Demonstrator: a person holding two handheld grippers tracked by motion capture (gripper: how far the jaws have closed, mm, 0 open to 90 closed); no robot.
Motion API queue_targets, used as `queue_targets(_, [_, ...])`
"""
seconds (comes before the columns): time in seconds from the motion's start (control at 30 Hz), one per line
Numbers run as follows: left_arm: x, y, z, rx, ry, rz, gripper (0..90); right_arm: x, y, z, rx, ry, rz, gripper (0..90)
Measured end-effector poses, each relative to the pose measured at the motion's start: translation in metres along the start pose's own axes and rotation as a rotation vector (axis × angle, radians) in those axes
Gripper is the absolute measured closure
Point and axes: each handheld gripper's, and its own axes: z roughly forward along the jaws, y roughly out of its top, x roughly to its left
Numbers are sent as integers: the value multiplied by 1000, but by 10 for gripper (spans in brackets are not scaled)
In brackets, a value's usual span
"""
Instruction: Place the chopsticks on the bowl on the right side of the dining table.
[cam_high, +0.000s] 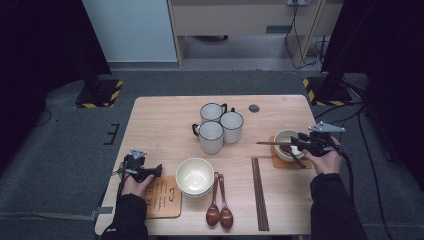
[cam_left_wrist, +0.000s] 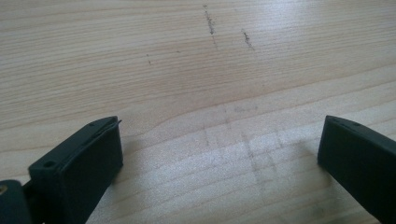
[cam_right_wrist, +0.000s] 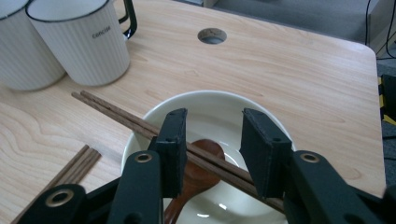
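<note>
Black fingers of the right gripper (cam_right_wrist: 212, 154) stand released around the chopsticks (cam_right_wrist: 140, 125) lying across the bowl (cam_right_wrist: 275, 122) with a spoon (cam_right_wrist: 198, 169) inside, so the placing seems finished and the next move is withdrawing without knocking them; left gripper (cam_left_wrist: 219, 154) rests open over the surface (cam_left_wrist: 187, 56).

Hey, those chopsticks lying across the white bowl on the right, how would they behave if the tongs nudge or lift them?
The chopsticks look like thin stiff wood, so probably rigid and light. They bridge the bowl rim, so a nudge could likely roll or slide them off. The right tongs stand apart around them, pads not pressing; two loose slim sticks may well scissor apart when gripped.
</note>
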Motion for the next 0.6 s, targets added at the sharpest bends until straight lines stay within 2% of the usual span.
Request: queue_targets(0.6, [0, 0, 0, -1, 0, -1, 0, -2, -8, 13, 37, -29, -22, 555])
